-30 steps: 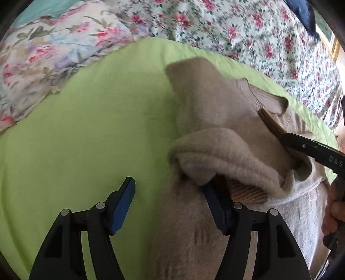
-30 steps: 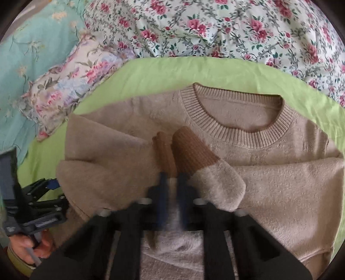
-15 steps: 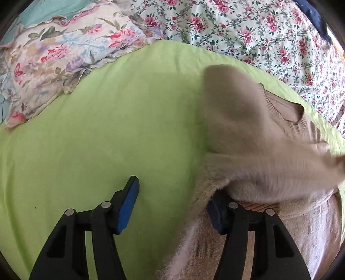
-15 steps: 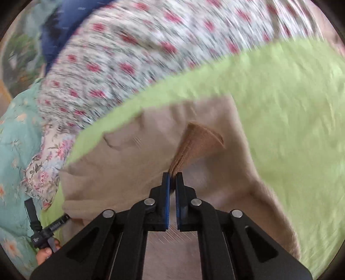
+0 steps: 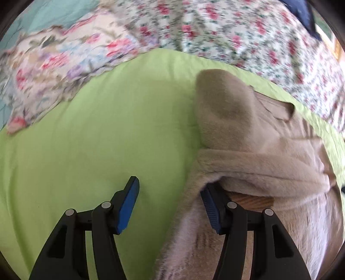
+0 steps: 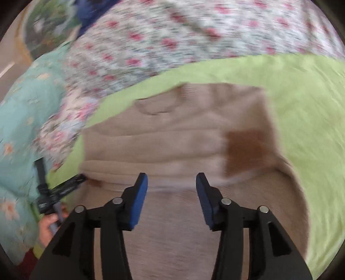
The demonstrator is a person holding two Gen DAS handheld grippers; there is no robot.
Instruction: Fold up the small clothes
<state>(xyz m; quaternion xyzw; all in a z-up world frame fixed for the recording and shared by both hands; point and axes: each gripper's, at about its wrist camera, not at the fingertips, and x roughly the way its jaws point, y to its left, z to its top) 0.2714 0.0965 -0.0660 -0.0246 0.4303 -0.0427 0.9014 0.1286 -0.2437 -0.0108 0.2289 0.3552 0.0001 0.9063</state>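
Observation:
A small beige knit sweater (image 6: 172, 137) with brown cuffs lies on the green sheet (image 6: 312, 120), both sleeves folded across its body. One brown cuff (image 6: 245, 150) rests on its right side. My right gripper (image 6: 171, 193) is open and empty above the sweater's lower half. My left gripper (image 5: 170, 204) is open at the sweater's left edge (image 5: 248, 129); its right finger (image 5: 212, 206) is tucked under the folded sleeve, its left finger (image 5: 128, 202) over the bare sheet (image 5: 97, 150). The left gripper also shows in the right wrist view (image 6: 64, 189).
Floral bedding (image 5: 215, 28) and a floral pillow (image 5: 54, 71) border the sheet at the back. A teal floral cover (image 6: 21, 129) lies at the left. A dark blue cloth (image 5: 301, 15) sits far back right.
My right gripper carried the brown cuff across the sweater, let it go and opened. The sleeve now lies flat. My left gripper stayed open at the left edge.

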